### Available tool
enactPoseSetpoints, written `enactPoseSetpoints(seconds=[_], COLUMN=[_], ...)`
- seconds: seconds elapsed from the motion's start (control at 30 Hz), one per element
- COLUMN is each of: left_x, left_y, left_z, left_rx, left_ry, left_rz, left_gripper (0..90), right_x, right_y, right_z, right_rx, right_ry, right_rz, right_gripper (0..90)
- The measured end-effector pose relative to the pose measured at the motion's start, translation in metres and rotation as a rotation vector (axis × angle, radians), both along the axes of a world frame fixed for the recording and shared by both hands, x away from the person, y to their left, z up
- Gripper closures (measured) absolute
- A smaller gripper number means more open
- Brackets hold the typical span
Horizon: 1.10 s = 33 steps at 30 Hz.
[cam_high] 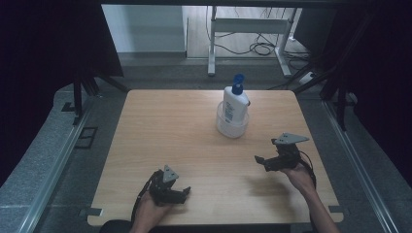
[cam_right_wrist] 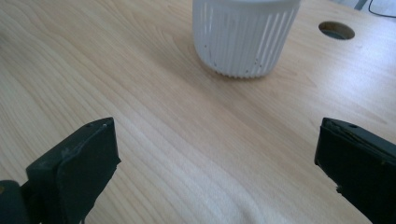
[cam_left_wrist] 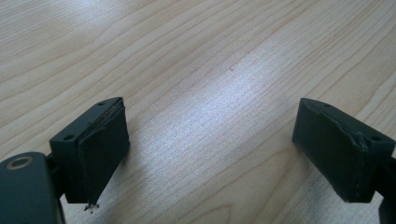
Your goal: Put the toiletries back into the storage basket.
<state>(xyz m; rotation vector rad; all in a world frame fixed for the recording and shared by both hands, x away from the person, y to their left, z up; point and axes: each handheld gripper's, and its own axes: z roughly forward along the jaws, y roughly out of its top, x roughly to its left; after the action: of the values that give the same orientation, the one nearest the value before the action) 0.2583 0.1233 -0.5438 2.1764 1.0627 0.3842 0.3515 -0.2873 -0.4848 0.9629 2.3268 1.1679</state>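
With both the left gripper (cam_high: 171, 193) and right gripper (cam_high: 273, 161) spread wide and empty, the bottle (cam_high: 235, 101), upright in a ribbed cup (cam_right_wrist: 244, 39) at the table's one o'clock, looks light, probably slick; grip its flat body.

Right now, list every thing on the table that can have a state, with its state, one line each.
White pump bottle with blue cap: upright, standing inside the cup, pump on.
White ribbed plastic cup: upright on the table, holding the bottle.
Left tongs: open, nothing between the jaws, low over bare wood.
Right tongs: open, holding nothing, pointed at the cup, apart from it.
Light wooden table: level.
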Motion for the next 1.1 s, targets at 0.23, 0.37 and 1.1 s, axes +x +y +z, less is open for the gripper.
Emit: enactPoseSetpoints(seconds=[0.23, 0.37, 1.1], left_x=[0.000, 0.000, 0.000], left_y=[0.000, 0.000, 0.000], left_z=[0.000, 0.000, 0.000], left_rx=[0.000, 0.000, 0.001], left_ry=[0.000, 0.000, -0.001], left_rz=[0.000, 0.001, -0.001], left_gripper=[10.1, 10.1, 10.1], right_x=[-0.008, -0.014, -0.039], right_y=[-0.007, -0.011, -0.015], right_z=[-0.009, -0.015, -0.052], right_rx=[-0.009, -0.011, -0.096], right_ry=[0.012, 0.024, 0.115], right_rz=[-0.004, -0.007, 0.020], right_gripper=[0.1, 0.1, 0.1])
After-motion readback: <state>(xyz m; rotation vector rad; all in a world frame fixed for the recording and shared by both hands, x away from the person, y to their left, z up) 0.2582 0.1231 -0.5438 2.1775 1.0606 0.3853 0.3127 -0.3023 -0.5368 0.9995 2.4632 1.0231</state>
